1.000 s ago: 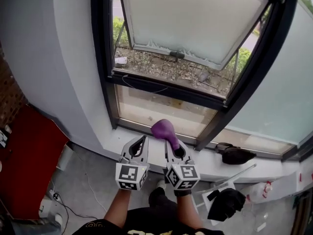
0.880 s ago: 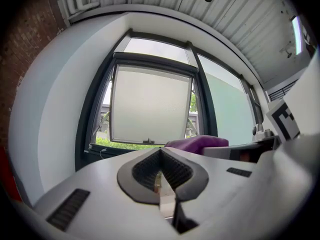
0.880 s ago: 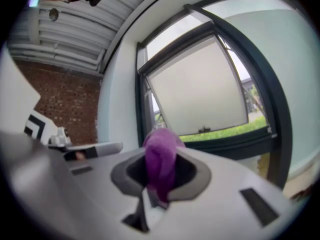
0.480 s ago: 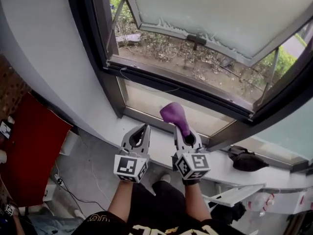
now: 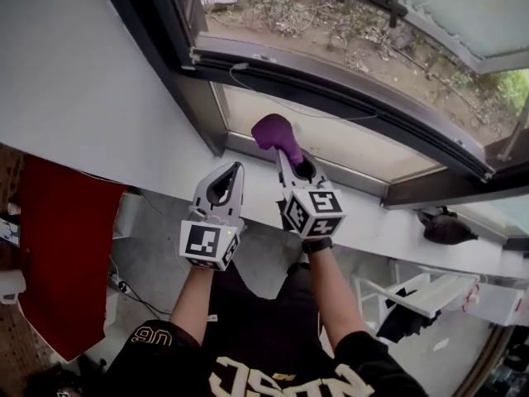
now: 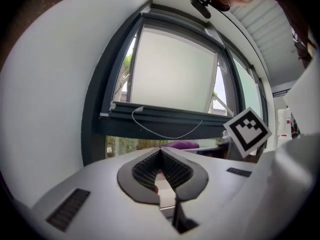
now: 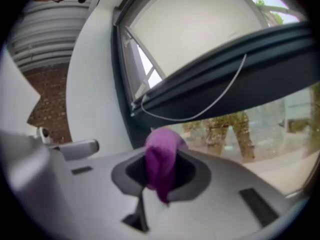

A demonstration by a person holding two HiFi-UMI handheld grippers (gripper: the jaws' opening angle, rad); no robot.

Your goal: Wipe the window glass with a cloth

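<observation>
The purple cloth (image 5: 275, 132) is bunching out of the tips of the right gripper (image 5: 289, 162), whose jaws are pinching its lower end; the wad is sitting over the lower-left corner of the lower window glass (image 5: 347, 143), though whether it is touching the pane cannot be told. In the right gripper view the cloth (image 7: 161, 163) is rising between the jaws, in front of that pane. The left gripper (image 5: 233, 174) is hovering just beside the right one, over the white sill (image 5: 178, 180), its jaws (image 6: 161, 156) resting together with nothing between them. Above the pane, a thin white wire (image 5: 285, 99) is sagging along the dark frame (image 5: 331, 77). A black object (image 5: 446, 226) is lying toward the sill's right end.
</observation>
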